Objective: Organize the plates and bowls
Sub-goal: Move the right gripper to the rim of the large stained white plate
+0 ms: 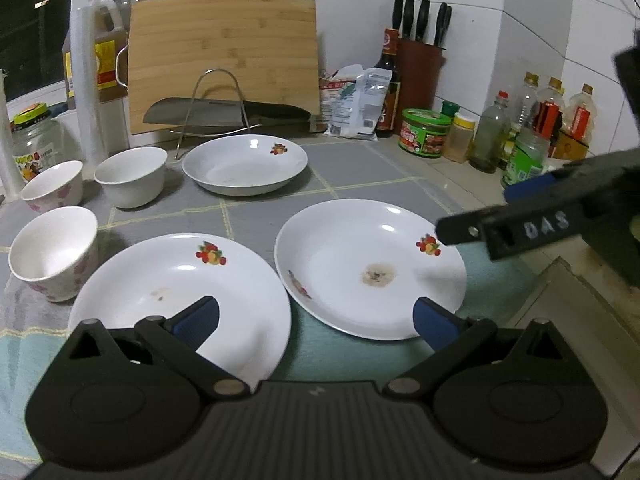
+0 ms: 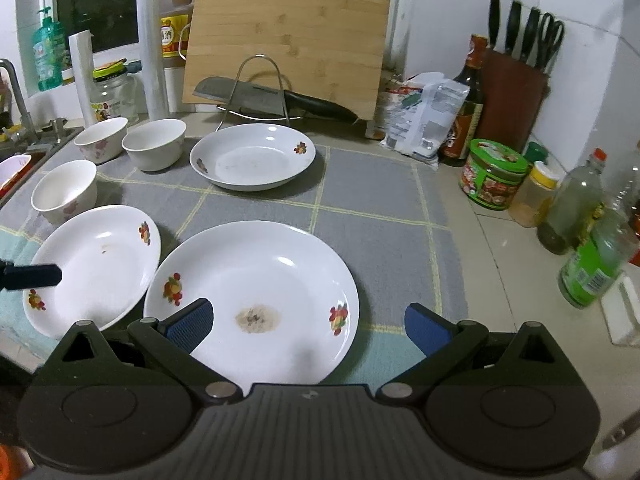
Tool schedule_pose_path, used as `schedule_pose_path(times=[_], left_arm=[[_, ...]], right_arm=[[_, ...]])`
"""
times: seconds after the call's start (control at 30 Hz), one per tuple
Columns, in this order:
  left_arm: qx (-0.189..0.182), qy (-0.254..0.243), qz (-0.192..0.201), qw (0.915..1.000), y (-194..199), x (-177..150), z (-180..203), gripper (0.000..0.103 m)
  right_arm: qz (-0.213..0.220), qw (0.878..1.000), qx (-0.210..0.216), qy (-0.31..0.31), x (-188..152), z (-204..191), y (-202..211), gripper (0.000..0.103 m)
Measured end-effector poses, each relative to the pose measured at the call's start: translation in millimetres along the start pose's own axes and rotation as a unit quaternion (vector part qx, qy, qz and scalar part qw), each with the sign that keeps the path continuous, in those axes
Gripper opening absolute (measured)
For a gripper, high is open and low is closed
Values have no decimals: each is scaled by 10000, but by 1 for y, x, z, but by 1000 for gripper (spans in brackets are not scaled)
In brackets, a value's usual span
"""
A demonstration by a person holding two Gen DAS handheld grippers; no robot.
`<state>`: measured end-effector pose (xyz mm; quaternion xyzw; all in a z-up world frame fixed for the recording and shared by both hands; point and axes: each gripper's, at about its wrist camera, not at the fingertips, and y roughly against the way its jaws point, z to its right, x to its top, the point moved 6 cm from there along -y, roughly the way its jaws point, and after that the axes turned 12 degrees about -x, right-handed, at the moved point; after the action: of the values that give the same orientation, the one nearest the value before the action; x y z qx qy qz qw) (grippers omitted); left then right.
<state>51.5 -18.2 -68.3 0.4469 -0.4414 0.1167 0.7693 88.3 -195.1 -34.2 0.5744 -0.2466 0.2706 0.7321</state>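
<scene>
Three white plates with fruit prints lie on a grey checked mat (image 1: 344,168): a near-left plate (image 1: 176,292) (image 2: 96,264), a near-right plate with a brown stain (image 1: 372,268) (image 2: 256,296), and a far plate (image 1: 244,164) (image 2: 252,156). Three white bowls stand at the left: a near one (image 1: 52,252) (image 2: 64,192), a floral one (image 1: 52,186) (image 2: 100,138) and a plain one (image 1: 132,176) (image 2: 154,144). My left gripper (image 1: 316,320) is open above the gap between the two near plates. My right gripper (image 2: 308,324) is open over the stained plate's near edge; it also shows in the left wrist view (image 1: 476,212).
A wire rack (image 2: 256,88) with a cleaver (image 2: 272,100) and a bamboo board (image 2: 288,40) stand at the back. Sauce bottles, jars (image 2: 496,172) and a knife block (image 2: 516,96) line the right side. A sink edge (image 2: 24,144) is at the left.
</scene>
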Motion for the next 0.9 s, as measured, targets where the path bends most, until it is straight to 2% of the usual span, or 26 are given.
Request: schedule_pose_path(times=[0.53,0.8,0.9], left_arm=[[601,576,-307,9961,-49,-22,38,102],[846,703,-507,9926,-83,-32,49,102],[1083,574,-530,9910,-93,-34,51,102]], right_arm=[[-292,9922,1010,666,13,20,-78,103],[-469,9816,1468,1131,6,16,-104,103],[-525,9758,1688,1290,5,13,-110,103]])
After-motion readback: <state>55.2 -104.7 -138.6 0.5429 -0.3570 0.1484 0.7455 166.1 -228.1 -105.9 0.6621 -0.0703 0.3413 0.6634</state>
